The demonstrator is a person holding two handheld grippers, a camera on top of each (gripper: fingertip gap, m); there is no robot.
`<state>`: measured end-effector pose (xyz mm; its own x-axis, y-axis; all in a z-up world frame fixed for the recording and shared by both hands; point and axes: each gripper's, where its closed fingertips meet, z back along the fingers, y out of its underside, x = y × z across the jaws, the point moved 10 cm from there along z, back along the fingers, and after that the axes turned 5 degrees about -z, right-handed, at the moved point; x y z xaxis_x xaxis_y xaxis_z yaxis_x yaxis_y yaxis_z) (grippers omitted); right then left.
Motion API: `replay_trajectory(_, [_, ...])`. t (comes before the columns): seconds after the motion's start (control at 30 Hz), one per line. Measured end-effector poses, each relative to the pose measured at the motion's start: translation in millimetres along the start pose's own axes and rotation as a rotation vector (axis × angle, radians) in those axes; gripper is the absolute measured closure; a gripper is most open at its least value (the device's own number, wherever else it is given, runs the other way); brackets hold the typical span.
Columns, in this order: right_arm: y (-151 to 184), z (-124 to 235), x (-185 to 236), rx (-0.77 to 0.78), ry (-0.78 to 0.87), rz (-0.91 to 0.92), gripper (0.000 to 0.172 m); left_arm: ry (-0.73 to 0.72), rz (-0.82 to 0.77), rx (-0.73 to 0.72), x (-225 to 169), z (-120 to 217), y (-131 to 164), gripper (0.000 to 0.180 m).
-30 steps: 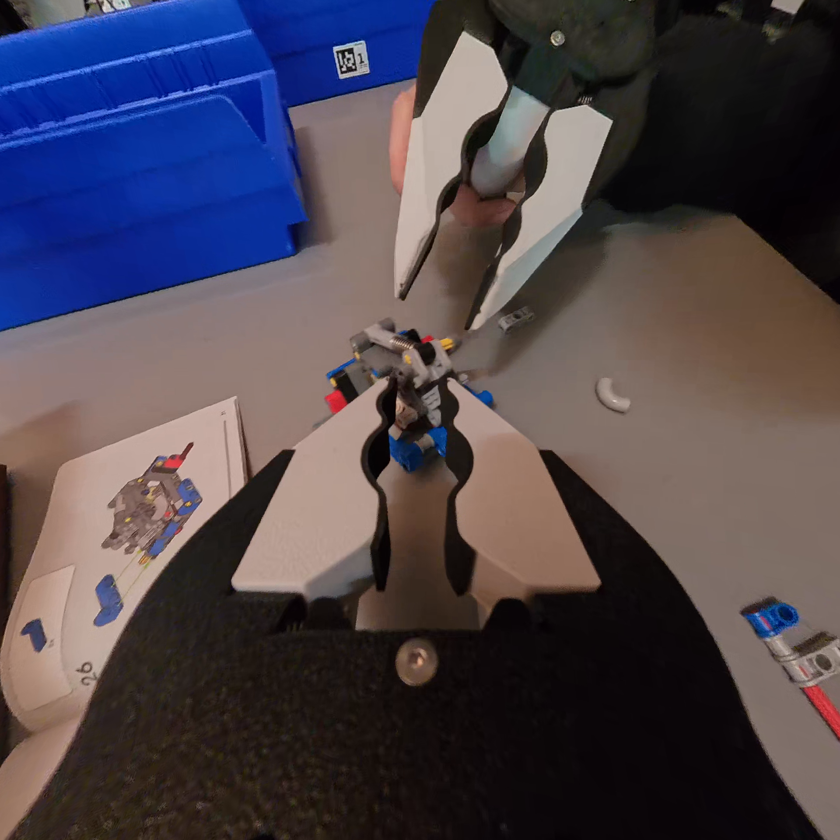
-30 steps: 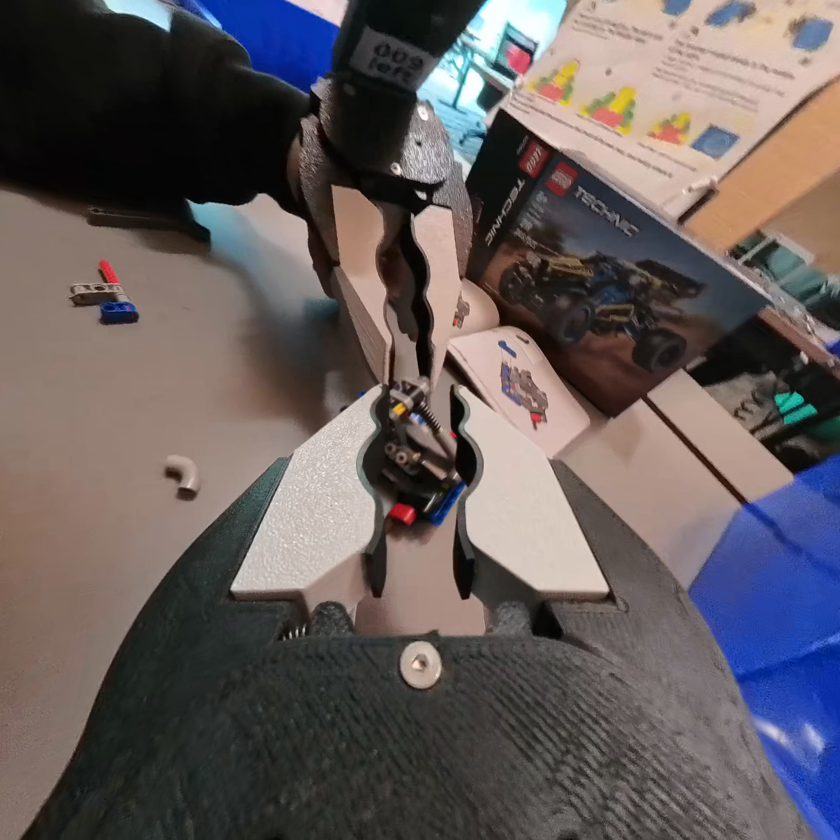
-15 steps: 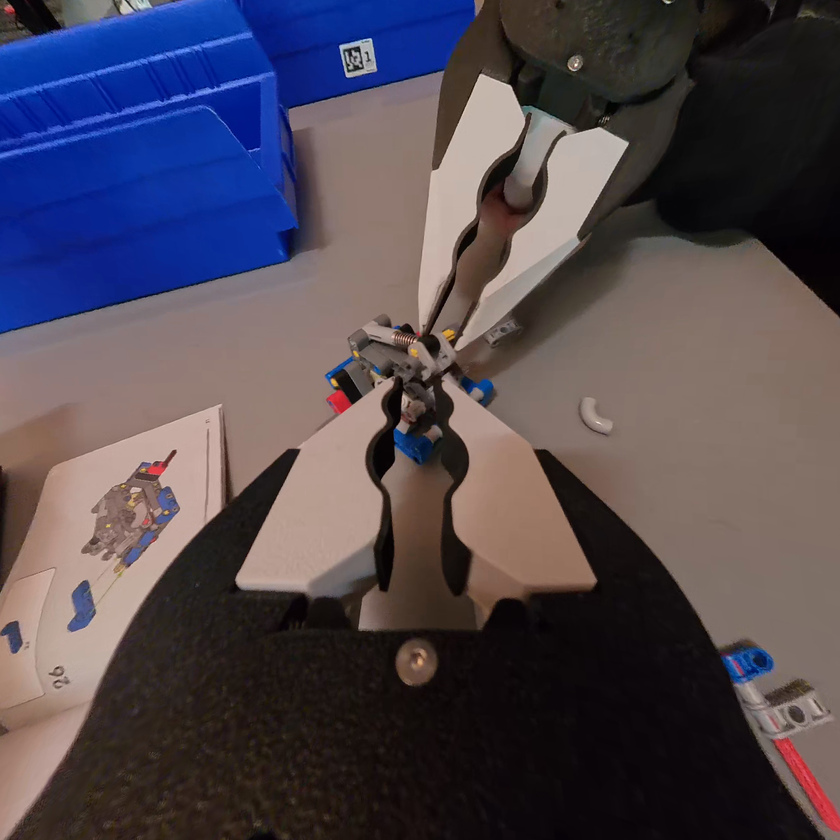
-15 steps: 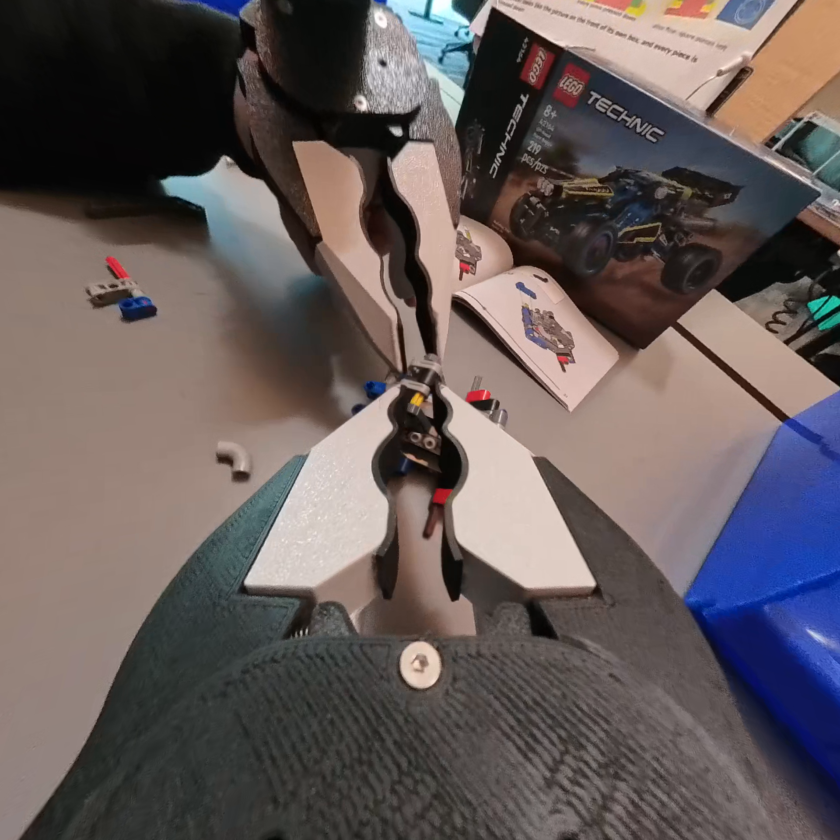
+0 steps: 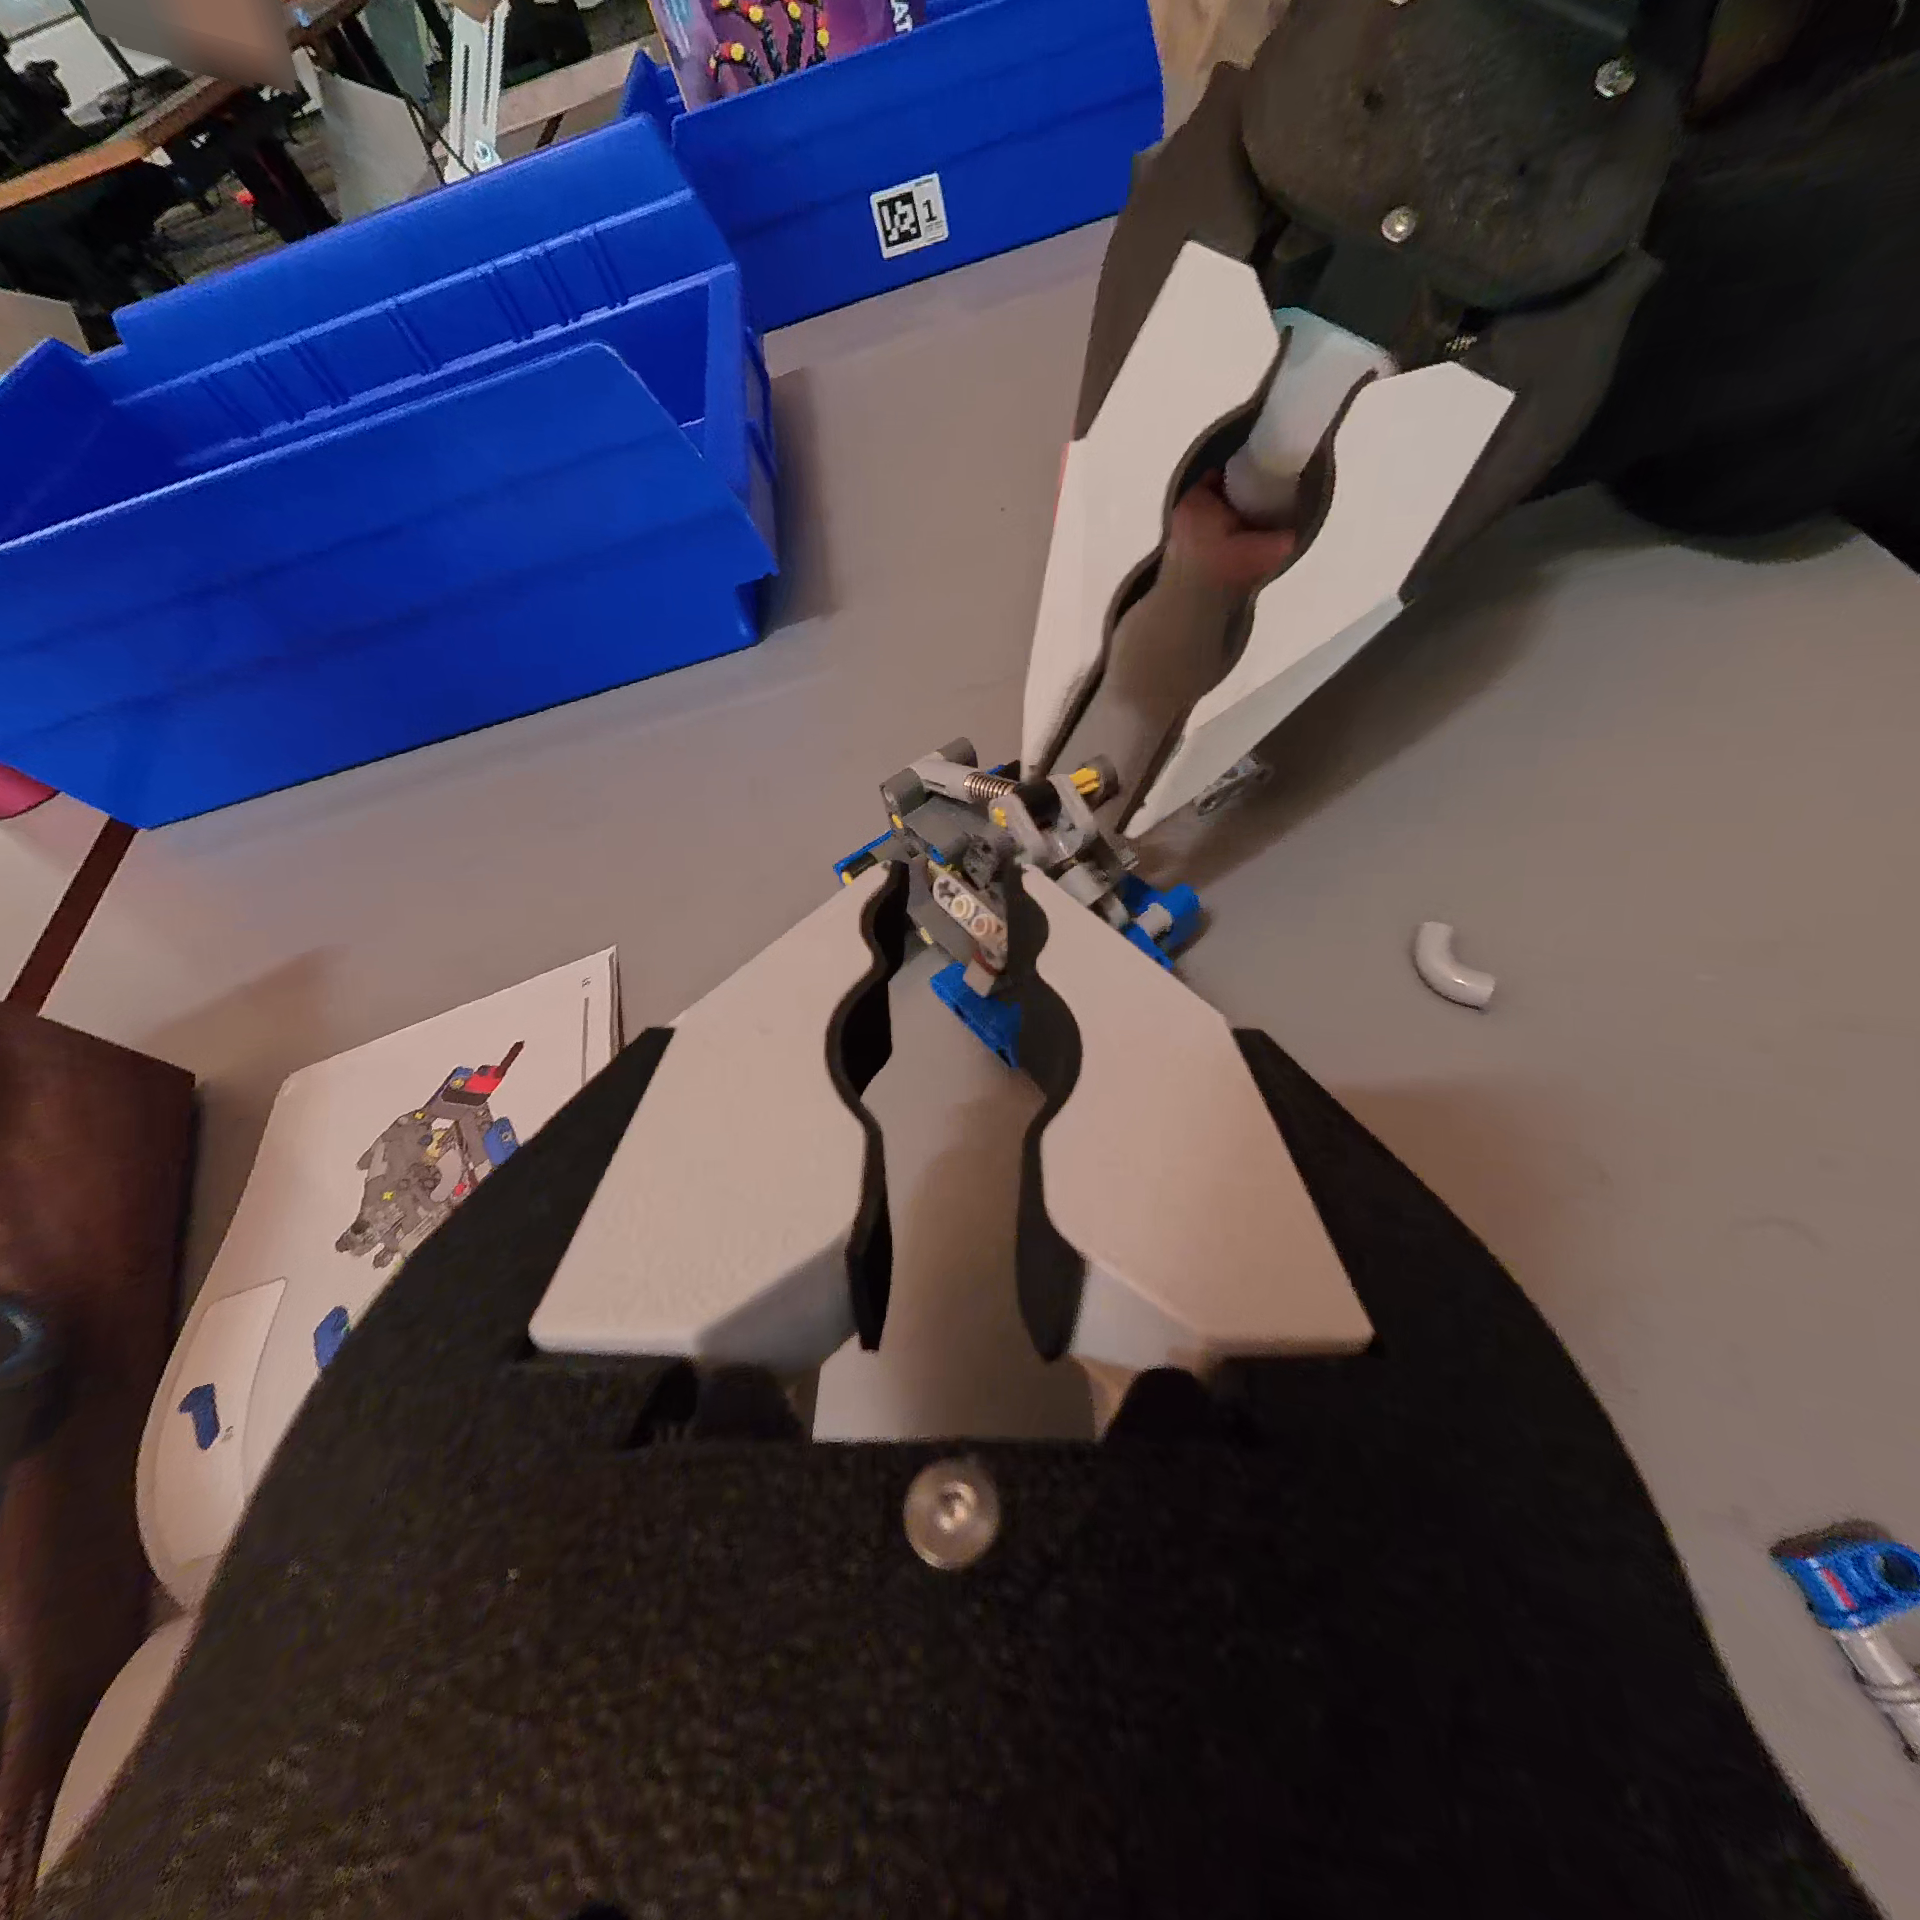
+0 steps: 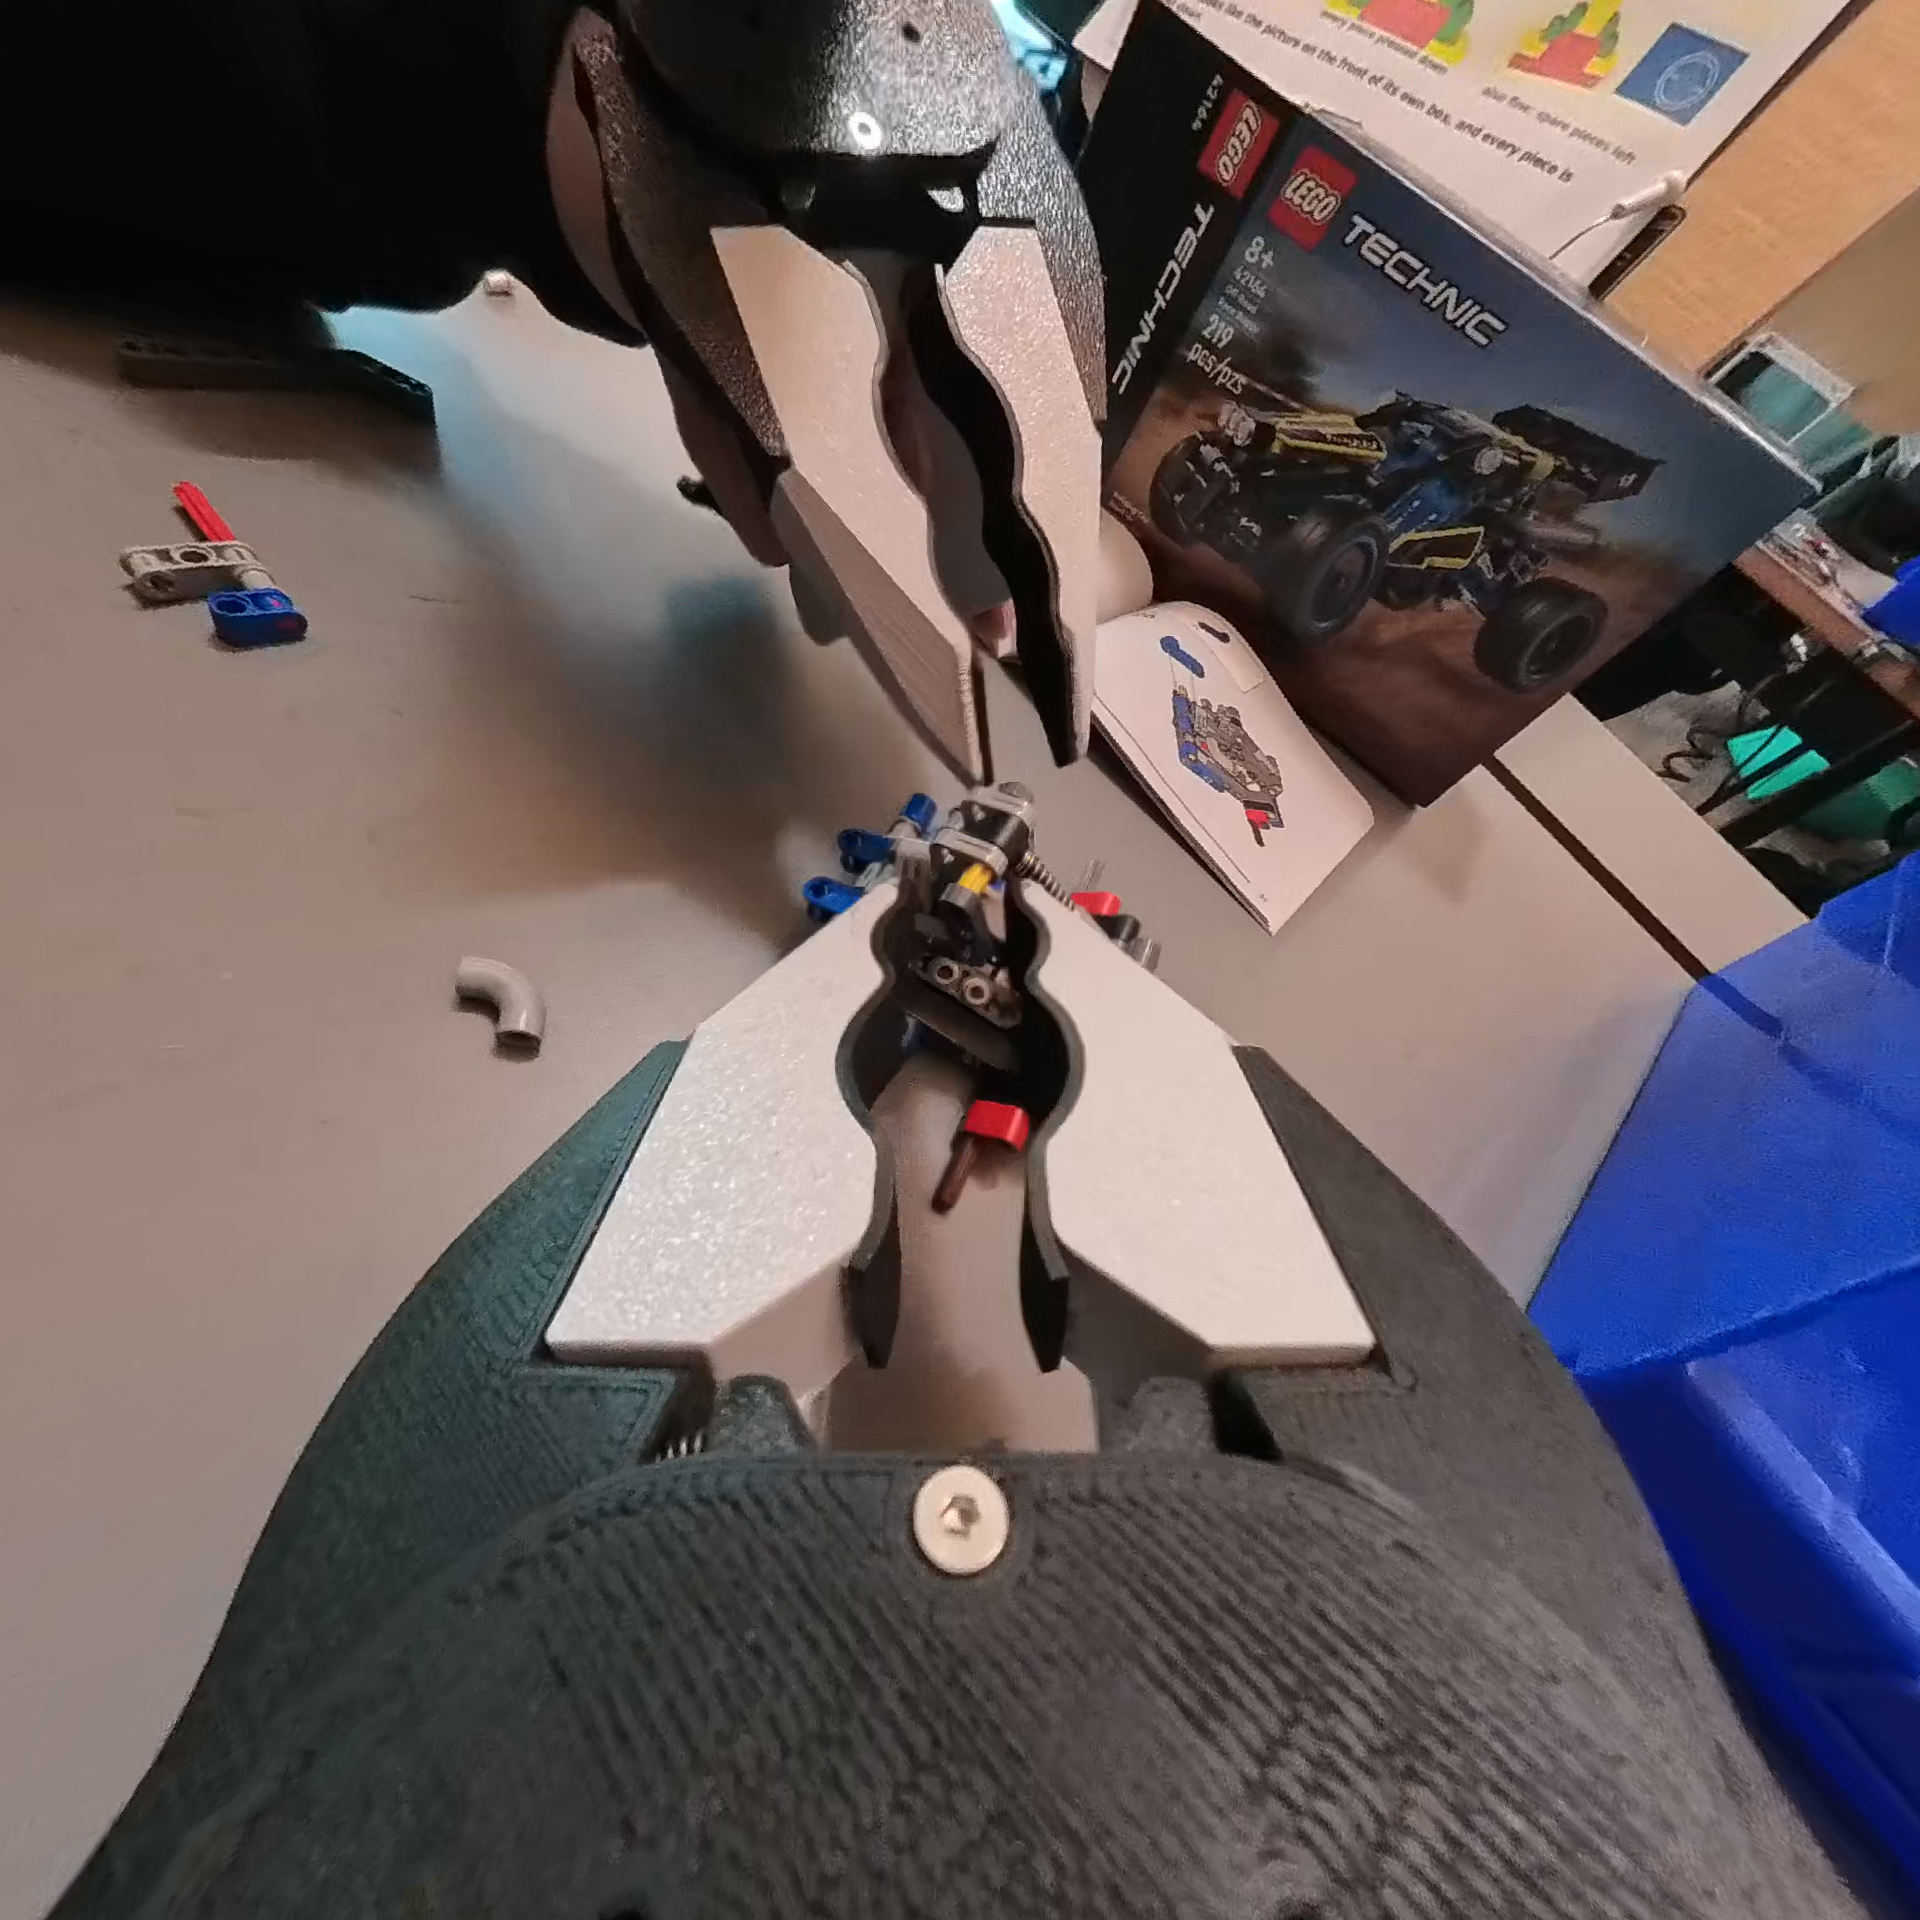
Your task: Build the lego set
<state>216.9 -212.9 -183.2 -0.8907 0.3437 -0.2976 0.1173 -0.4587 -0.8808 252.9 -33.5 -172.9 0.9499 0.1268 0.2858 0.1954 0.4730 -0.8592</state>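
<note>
A small grey, black and blue brick assembly with a metal spring stands tilted on the grey table. My right gripper is shut on its upper part. In the left wrist view its two tips straddle the spring end. My left gripper is open, with a grey holed beam showing between its tips. In the right wrist view its tips hang just above the assembly's top, with nothing pinched between them.
Blue bins stand at the far left, and another is on the right. An open instruction booklet and a toy car box lie near. A grey elbow piece and loose blue, grey and red parts lie on the table. My two grippers' fingertips are within a few centimetres of each other.
The assembly was tipped up from lying flatter. The right gripper closed onto its top, then widened a little. The left gripper narrowed, then spread again and now sits just above it.
</note>
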Motion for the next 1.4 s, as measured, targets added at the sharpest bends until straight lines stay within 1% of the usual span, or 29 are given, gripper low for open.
replay_trajectory(0.03, [-1.1, -0.8, -0.5, -0.002, -0.006, 0.005, 0.157, 0.004, -0.009, 0.002, -0.4, -0.8, 0.2, 0.165])
replay_trajectory(0.13, [-1.8, -1.6, -5.1, -0.018, -0.001, -0.001, 0.164, -0.005, -0.028, -0.003, -0.4, -2.4, 0.9, 0.168])
replay_trajectory(0.2, [-1.0, -1.6, -7.2, -0.015, 0.0, 0.003, 0.166, 0.019, -0.028, -0.007, -2.9, -2.8, 1.4, 0.171])
replay_trajectory(0.27, [0.1, -0.6, -9.7, -0.014, -0.007, 0.008, 0.167, 0.065, -0.038, -0.013, -7.0, -2.8, 1.0, 0.17])
replay_trajectory(0.3, [0.9, 0.2, -11.0, -0.018, -0.027, 0.007, 0.168, 0.077, -0.044, -0.014, -8.5, -3.0, 0.3, 0.169])
replay_trajectory(0.37, [3.4, 2.7, -15.5, -0.024, -0.062, -0.002, 0.168, 0.053, -0.058, 0.005, -8.0, -3.4, -0.4, 0.162])
replay_trajectory(0.47, [6.6, 6.0, -22.2, -0.042, -0.132, -0.026, 0.168, 0.045, -0.082, 0.013, -9.0, -4.1, -1.0, 0.163])
replay_trajectory(0.67, [9.3, 6.5, -27.5, -0.053, -0.205, -0.034, 0.168, 0.02, -0.096, 0.007, -9.6, -9.5, 0.1, 0.174])
replay_trajectory(0.77, [9.6, 6.6, -28.1, -0.056, -0.207, -0.03, 0.168, 0.046, -0.067, -0.033, -10.3, -10.9, -0.9, 0.173])
replay_trajectory(0.83, [9.5, 6.4, -28.0, -0.056, -0.209, -0.03, 0.168, 0.04, -0.085, -0.014, -10.6, -14.1, 0.7, 0.171])
replay_trajectory(1.0, [9.9, 6.7, -29.3, -0.057, -0.198, -0.035, 0.168, 0.035, -0.092, -0.037, -9.5, -15.9, 0.2, 0.176])
replay_trajectory(1.13, [9.8, 6.7, -28.6, -0.054, -0.188, -0.035, 0.168, 0.012, -0.15, -0.048, -8.9, -16.8, 1.4, 0.176])
replay_trajectory(1.2, [9.8, 6.7, -27.9, -0.053, -0.173, -0.025, 0.167, 0.005, -0.154, -0.042, -8.8, -17.4, 1.5, 0.176])
replay_trajectory(1.3, [8.4, 8.5, -26.5, -0.049, -0.146, -0.019, 0.159, 0.011, -0.151, -0.04, -8.8, -17.6, 1.4, 0.176])
replay_trajectory(1.37, [4.8, 8.3, -23.7, -0.054, -0.156, -0.046, 0.146, -0.002, -0.142, -0.04, -8.0, -17.9, 0.9, 0.177])
replay_trajectory(1.4, [2.2, 7.3, -22.4, -0.06, -0.152, -0.063, 0.144, -0.008, -0.139, -0.037, -8.0, -18.3, 0.8, 0.177])
